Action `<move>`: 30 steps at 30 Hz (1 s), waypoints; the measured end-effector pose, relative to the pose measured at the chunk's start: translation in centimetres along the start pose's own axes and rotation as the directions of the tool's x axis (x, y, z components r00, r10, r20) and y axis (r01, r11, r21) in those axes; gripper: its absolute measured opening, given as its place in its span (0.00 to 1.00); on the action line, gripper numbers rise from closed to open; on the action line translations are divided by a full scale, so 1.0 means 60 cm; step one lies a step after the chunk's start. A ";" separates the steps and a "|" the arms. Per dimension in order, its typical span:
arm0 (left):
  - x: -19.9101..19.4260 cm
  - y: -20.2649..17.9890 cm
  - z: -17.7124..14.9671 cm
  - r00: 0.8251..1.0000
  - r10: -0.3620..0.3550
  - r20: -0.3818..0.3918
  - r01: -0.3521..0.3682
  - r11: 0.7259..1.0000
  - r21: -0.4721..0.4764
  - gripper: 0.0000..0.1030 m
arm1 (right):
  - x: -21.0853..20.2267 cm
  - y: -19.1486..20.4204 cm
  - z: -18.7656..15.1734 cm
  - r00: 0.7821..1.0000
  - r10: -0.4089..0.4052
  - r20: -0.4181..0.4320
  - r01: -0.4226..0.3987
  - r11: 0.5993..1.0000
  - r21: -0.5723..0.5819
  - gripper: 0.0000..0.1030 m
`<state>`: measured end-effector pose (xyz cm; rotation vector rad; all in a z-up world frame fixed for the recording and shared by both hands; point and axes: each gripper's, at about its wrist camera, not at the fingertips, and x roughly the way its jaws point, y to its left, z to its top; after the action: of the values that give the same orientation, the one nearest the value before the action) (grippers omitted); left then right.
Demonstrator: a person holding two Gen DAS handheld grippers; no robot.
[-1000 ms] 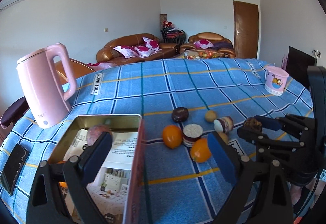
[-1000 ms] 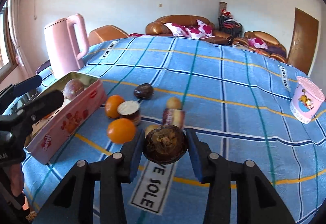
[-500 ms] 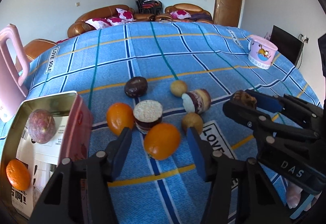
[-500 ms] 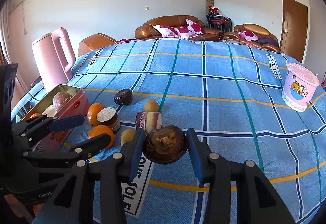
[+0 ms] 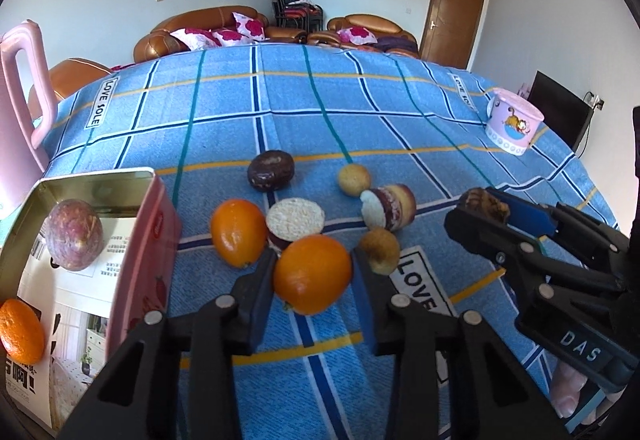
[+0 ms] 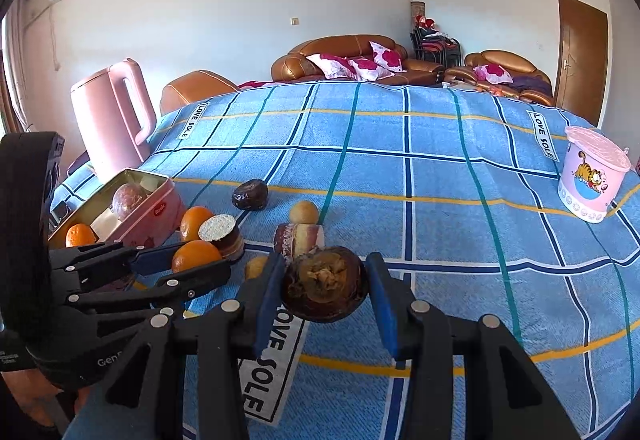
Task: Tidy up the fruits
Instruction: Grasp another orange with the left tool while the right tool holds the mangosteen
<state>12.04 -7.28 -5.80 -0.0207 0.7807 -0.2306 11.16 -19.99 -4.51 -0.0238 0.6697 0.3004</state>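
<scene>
**Left tongs closing on an orange, right tongs holding a mangosteen**

The orange (image 5: 312, 274) sits between the pads of your left tongs (image 5: 313, 280), whose jaws are closing around it; both pads look to be touching its sides, and it lies on the blue checked surface (image 5: 360, 111). Your right tongs (image 6: 323, 292) grip a dark mangosteen half (image 6: 325, 290), cut face towards the camera, above the surface. Just beyond the orange lie a second orange (image 5: 238, 232), a cut mangosteen (image 5: 295, 220) with white flesh up, another cut piece (image 5: 388, 207) and two small tan fruits (image 5: 379, 251), with a dark passion fruit (image 5: 271, 170) farther off. To the left, the open tin (image 5: 140, 240) holds a purple passion fruit (image 5: 74, 236) and an orange. A pink kettle (image 6: 112, 119) stands behind it; a pink cup (image 6: 592, 179) is well apart, right.
</scene>
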 end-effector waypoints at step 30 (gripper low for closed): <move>-0.052 0.001 -0.005 0.983 0.058 0.173 -0.059 0.998 -0.004 0.37 | -0.045 0.014 -0.005 0.990 0.032 0.137 -0.025 0.998 -0.057 0.43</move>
<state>9.72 -6.54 -3.84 -0.0161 0.6075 -0.1710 8.75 -19.90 -3.03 -0.0462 0.5249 0.3449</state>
